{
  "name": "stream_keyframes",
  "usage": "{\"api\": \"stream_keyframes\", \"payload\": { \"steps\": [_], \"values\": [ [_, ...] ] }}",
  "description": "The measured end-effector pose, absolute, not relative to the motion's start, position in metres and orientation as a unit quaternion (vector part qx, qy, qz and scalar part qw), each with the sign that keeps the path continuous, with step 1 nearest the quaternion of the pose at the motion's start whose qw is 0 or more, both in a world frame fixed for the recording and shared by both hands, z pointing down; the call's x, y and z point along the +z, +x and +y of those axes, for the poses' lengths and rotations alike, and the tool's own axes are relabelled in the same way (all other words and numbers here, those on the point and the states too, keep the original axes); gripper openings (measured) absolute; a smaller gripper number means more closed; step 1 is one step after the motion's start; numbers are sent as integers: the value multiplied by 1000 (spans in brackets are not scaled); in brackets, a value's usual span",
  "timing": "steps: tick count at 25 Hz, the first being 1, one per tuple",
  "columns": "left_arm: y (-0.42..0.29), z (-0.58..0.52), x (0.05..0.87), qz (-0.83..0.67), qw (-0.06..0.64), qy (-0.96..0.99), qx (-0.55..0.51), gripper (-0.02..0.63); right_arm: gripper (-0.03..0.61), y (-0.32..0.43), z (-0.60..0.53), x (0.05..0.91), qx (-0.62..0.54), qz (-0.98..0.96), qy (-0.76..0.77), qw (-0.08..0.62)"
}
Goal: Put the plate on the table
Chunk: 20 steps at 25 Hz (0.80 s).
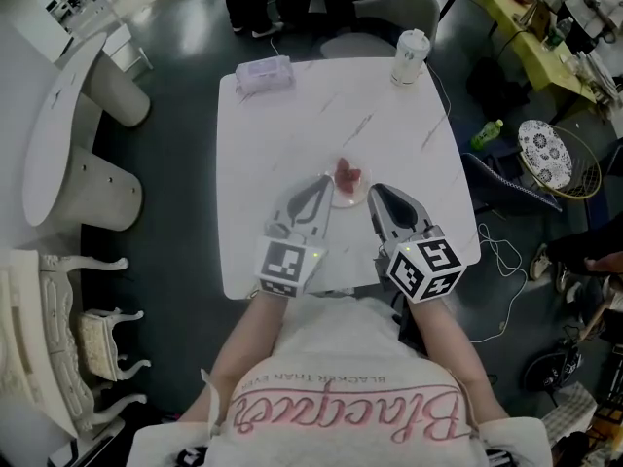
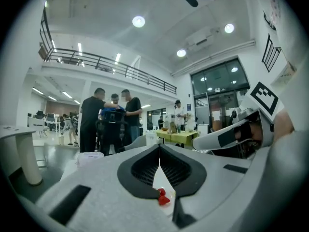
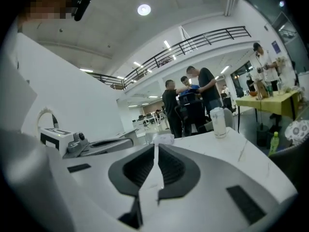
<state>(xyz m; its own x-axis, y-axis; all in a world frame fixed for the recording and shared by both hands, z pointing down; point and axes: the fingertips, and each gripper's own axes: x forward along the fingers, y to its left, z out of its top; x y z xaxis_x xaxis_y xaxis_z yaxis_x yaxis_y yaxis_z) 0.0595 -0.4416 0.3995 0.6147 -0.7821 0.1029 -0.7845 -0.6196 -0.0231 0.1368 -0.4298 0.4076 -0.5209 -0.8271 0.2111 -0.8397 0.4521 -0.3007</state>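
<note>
A small clear plate [image 1: 348, 197] with red fruit pieces [image 1: 348, 173] lies near the front of the white marble table [image 1: 292, 134]. My left gripper [image 1: 326, 179] is shut on the plate's left rim, and my right gripper [image 1: 374, 191] is shut on its right rim. In the left gripper view the jaws [image 2: 159, 149] meet at their tips, with the plate [image 2: 161, 182] and the red pieces [image 2: 163, 198] showing in the gap behind them. In the right gripper view the gripper [image 3: 155, 149] pinches a thin white sliver of plate [image 3: 150, 182]. Whether the plate touches the table I cannot tell.
A lidded paper cup [image 1: 410, 56] stands at the table's far right corner and a white wipes pack [image 1: 264, 74] at the far left corner. A grey chair [image 1: 389, 13] is behind the table. White furniture [image 1: 68, 134] stands to the left. Several people stand beyond.
</note>
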Motion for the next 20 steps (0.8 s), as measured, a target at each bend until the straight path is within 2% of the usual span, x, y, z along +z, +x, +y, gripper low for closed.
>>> {"api": "stream_keyframes", "payload": {
  "steps": [9, 13, 20],
  "values": [
    [65, -428, 378, -433, -15, 900, 33, 5, 23, 144, -423, 377, 82, -850, 521, -2],
    [69, -424, 378, -430, -20, 902, 36, 5, 23, 144, -419, 376, 85, -854, 513, -16],
    [71, -423, 374, -432, -25, 901, 37, 5, 23, 138, -416, 376, 73, -863, 501, -1]
  ]
}}
